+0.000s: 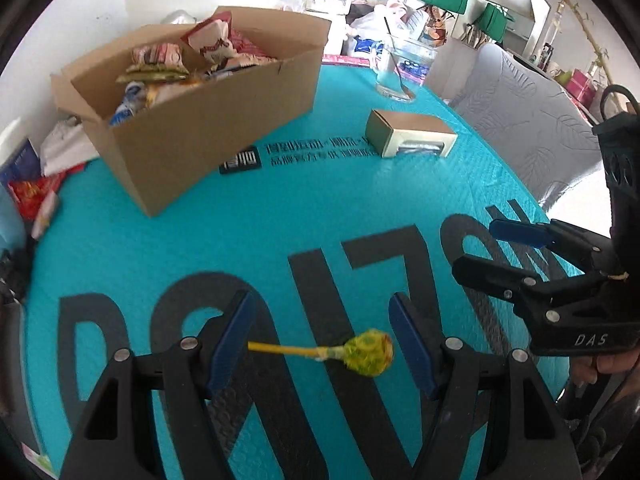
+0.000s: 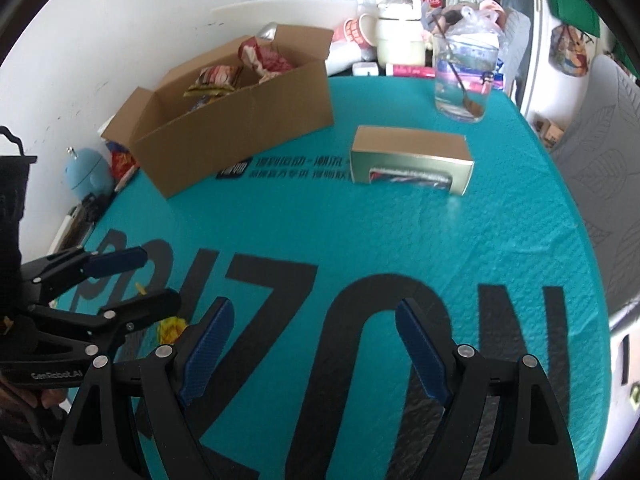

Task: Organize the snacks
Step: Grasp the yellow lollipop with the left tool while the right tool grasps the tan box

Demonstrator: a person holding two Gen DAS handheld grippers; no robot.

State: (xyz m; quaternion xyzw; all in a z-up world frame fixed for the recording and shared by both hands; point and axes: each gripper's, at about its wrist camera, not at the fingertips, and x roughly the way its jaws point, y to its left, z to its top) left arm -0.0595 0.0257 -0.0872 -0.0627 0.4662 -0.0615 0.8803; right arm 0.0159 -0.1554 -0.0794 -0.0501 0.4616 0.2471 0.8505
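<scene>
A yellow-green lollipop (image 1: 366, 352) on a yellow stick lies on the teal mat (image 1: 320, 220), crosswise between the blue pads of my left gripper (image 1: 322, 334). The jaws stand open around it and the pads do not touch it. My right gripper (image 2: 314, 340) is open over the bare mat with nothing between its fingers; in the left wrist view it shows at the right (image 1: 484, 248). In the right wrist view my left gripper (image 2: 132, 280) is at the left edge, with the lollipop's head (image 2: 172, 328) partly hidden behind it. An open cardboard box (image 1: 208, 120) holds several snack packets.
A small tan box (image 1: 408, 134) with a window lies mid-mat. A glass with a spoon (image 2: 464, 76) stands at the far edge, a kettle, mugs and bags behind it. Red packets (image 1: 30, 196) lie left of the cardboard box. A grey chair (image 1: 540, 128) is at right.
</scene>
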